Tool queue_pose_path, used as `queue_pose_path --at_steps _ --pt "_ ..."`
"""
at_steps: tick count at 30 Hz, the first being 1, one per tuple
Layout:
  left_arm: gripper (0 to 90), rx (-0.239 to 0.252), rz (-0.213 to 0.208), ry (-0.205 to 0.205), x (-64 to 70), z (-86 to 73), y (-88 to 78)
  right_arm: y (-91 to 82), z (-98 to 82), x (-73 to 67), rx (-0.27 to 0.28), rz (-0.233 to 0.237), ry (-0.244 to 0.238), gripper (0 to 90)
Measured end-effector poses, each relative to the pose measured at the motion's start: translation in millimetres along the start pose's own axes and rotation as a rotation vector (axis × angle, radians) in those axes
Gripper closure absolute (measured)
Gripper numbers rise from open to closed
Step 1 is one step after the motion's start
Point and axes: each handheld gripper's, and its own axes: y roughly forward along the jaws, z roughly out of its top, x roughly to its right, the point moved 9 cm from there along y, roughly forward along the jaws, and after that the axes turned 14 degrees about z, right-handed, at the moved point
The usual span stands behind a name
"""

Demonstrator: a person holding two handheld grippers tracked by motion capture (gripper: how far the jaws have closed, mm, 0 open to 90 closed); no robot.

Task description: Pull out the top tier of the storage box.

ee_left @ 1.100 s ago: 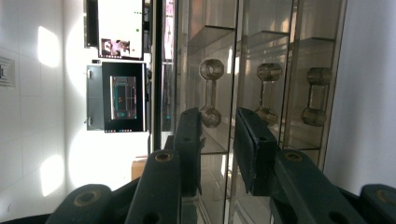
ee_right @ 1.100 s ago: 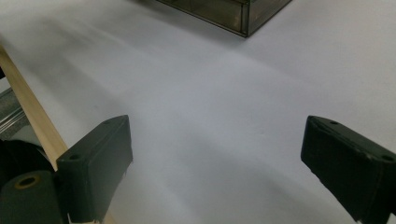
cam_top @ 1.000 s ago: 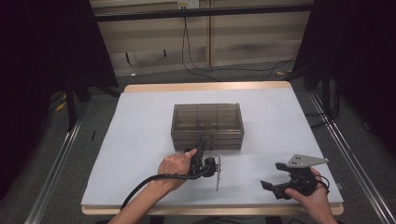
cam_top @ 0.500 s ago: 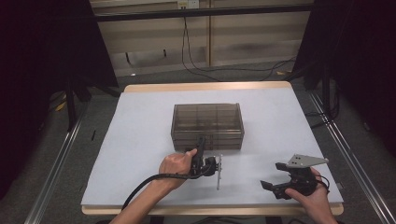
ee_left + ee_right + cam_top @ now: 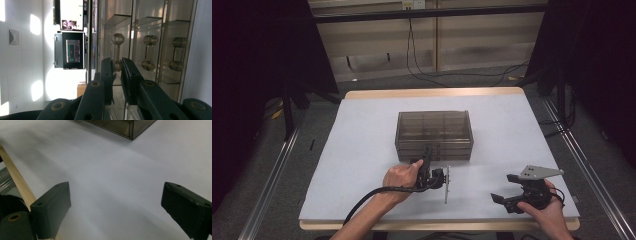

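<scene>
Left gripper (image 5: 117,65) jaws just clamped on drawer handle (image 5: 117,53) of the box (image 5: 434,134); pull remains. Right gripper (image 5: 115,210) jaws released, idle near the surface's (image 5: 362,150) front-right corner.

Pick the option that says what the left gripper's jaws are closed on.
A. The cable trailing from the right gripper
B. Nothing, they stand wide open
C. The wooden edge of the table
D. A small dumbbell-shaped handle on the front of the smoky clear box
D. In the left gripper view the left gripper has its jaws pinched on the lower knob of a dumbbell-shaped handle on the clear box.
</scene>
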Motion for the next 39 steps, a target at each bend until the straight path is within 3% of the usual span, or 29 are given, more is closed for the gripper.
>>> queue_pose_path --at_steps 4,16,24,27,30,36,37,39 --pt "80.5 -0.005 -0.022 -0.014 0.0 -1.0 -0.6 -0.2 -0.1 -0.1 0.000 0.000 0.000 9.0" --pt "80.6 0.003 -0.015 0.000 -1.5 -1.1 -2.8 -0.2 -0.2 -0.7 0.000 0.004 0.000 9.0" --pt "80.5 -0.001 -0.027 -0.025 -0.9 -1.7 -6.3 -0.2 -0.1 -1.2 0.001 0.007 0.001 9.1" --pt "80.5 0.008 -0.025 -0.009 -2.5 -1.0 -6.7 -0.5 -0.2 -0.8 -0.001 0.007 -0.001 9.0" --pt "80.5 0.004 -0.032 -0.028 -0.7 -1.3 -10.1 -0.5 -0.1 -0.7 0.000 0.008 -0.004 9.0" --pt "80.5 0.021 -0.026 0.000 -4.2 -0.4 -13.4 -0.2 -0.2 -1.0 0.000 0.006 0.001 9.0" --pt "80.5 0.015 -0.033 -0.021 -1.9 -0.9 -14.7 -0.2 -0.2 -0.9 0.000 0.005 0.001 9.0" --pt "80.5 0.015 -0.034 -0.021 -1.9 -0.9 -15.2 -0.1 -0.2 -0.7 0.000 0.005 0.002 9.1"
